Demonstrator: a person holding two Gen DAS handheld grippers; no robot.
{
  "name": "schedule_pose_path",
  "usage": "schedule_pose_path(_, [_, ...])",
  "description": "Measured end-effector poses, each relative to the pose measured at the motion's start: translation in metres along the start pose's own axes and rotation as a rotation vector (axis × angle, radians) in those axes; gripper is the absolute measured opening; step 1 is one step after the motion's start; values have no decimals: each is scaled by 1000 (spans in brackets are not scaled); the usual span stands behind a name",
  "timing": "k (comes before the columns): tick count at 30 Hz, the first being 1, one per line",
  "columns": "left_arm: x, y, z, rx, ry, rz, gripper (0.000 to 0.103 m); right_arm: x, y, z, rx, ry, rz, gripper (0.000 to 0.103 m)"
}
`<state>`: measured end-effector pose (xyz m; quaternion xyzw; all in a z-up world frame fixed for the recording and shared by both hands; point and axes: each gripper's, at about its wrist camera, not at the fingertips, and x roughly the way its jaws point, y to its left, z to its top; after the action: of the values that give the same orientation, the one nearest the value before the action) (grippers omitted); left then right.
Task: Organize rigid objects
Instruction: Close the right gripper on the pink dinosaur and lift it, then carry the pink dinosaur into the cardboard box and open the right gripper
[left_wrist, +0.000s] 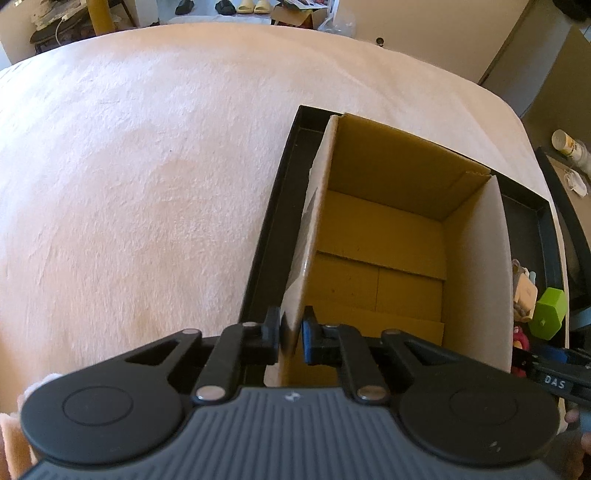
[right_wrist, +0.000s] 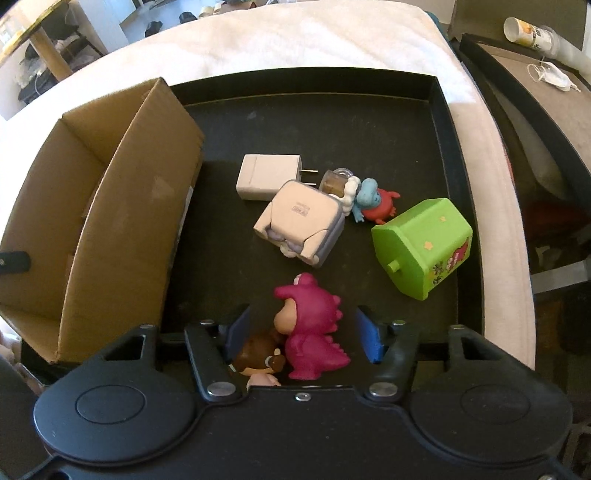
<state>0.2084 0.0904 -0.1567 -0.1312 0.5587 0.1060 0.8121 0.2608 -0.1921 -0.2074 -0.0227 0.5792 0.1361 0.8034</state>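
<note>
Our left tongs (left_wrist: 290, 338) are clamped on the near wall of the cardboard box (left_wrist: 384, 236), which stands at the tray's (right_wrist: 306, 122) left side. Our right tongs (right_wrist: 301, 336) straddle the pink dinosaur figure (right_wrist: 314, 332) near the tray's front edge, pads not touching. We should centre, then squeeze evenly, keeping the box steady.

Toys and chargers loose on a black tray (right_wrist: 439, 122)

Pink dinosaur figure (right_wrist: 314, 328) stands nearest; green box (right_wrist: 424, 247) tipped at right; two white chargers (right_wrist: 269, 177) mid-tray; open cardboard box (right_wrist: 110, 206) at left.
</note>
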Motion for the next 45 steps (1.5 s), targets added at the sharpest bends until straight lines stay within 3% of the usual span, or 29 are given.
schedule_pose_path(3, [-1,-2,-1,9,-11,0,10,7,5,0,-26,3,-41,43])
schedule_pose_path(22, [-17,-6,-11,40,-67,-16,11,-45,13,-3,-44,-120,-16,42])
schedule_pose_path(45, [-11,-4,-9,56,-11,-53,11,-106,53,28,-57,-275,66,42])
